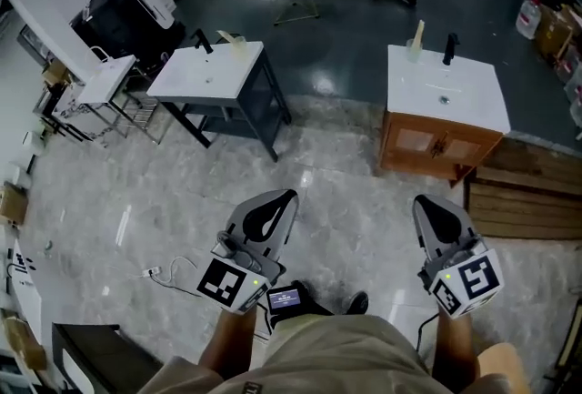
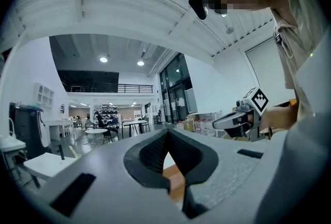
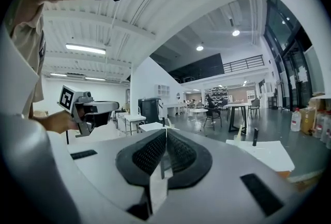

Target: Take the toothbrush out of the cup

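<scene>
Left gripper point(image 1: 276, 198) and right gripper point(image 1: 427, 203) both pressed together, empty, low over marble floor point(image 1: 336, 201), toothbrush point(image 1: 418, 30) upright in cup point(image 1: 415, 49) on wooden sink cabinet point(image 1: 435, 145) well ahead, black tap point(image 1: 448, 47) near it, dark-framed sink table point(image 1: 211, 74) further left.

Pale marble floor point(image 1: 346, 210) lies under me, turning dark and glossy farther off. Ahead on my right stands a white-topped wooden vanity cabinet point(image 1: 427, 146), and on my left a white sink table point(image 1: 227, 78) on dark legs. Tall glass windows point(image 3: 297, 68) line one wall, and strip ceiling lights point(image 3: 85, 48) glow overhead.
</scene>
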`<state>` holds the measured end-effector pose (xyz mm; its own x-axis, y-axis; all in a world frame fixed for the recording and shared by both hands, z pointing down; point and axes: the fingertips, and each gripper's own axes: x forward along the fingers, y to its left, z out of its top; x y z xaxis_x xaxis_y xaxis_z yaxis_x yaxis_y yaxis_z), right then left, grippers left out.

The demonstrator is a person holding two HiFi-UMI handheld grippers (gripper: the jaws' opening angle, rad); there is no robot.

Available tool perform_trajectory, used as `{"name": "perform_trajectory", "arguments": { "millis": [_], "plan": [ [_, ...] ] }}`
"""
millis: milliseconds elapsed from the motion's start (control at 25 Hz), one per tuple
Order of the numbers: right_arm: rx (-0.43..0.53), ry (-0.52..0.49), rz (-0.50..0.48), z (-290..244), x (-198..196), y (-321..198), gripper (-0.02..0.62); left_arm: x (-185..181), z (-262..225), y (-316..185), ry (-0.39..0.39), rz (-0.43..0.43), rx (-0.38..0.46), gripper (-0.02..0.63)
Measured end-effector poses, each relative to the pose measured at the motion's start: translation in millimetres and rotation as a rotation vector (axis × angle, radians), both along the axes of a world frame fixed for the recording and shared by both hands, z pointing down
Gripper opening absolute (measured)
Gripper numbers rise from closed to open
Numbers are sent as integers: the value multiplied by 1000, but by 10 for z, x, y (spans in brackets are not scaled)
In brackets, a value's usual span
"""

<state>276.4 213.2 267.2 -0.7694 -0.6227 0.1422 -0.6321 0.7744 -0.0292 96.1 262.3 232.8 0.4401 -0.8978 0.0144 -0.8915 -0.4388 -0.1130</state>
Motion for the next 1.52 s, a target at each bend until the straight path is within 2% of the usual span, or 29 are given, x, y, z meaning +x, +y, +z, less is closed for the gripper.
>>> {"name": "perform_trajectory", "arguments": {
  "millis": [280, 440, 640, 880, 1200, 1520],
  "plan": [
    [19, 30, -79, 6, -775, -355, 6, -818, 82, -264, 21, -89, 11, 6],
    [13, 52, -46, 96, -1267, -754, 6, -1404, 197, -652, 35, -80, 11, 6],
    [5, 72, -45, 89, -2117, -1249, 6, -2309, 227, -1253, 59, -87, 8, 6],
    [-10, 92, -37, 101, -3028, -1816, 6, -3157, 288, -1871, 84, -66, -16, 6],
    [9, 115, -9, 8, -4016, -2348, 6, -4105, 347, -2447, 100, -22, -23, 6],
    [3, 121, -41, 107, -4594, -2960, 6, -4760, 526, -3018, 104, -82, -47, 6]
  ]
}}
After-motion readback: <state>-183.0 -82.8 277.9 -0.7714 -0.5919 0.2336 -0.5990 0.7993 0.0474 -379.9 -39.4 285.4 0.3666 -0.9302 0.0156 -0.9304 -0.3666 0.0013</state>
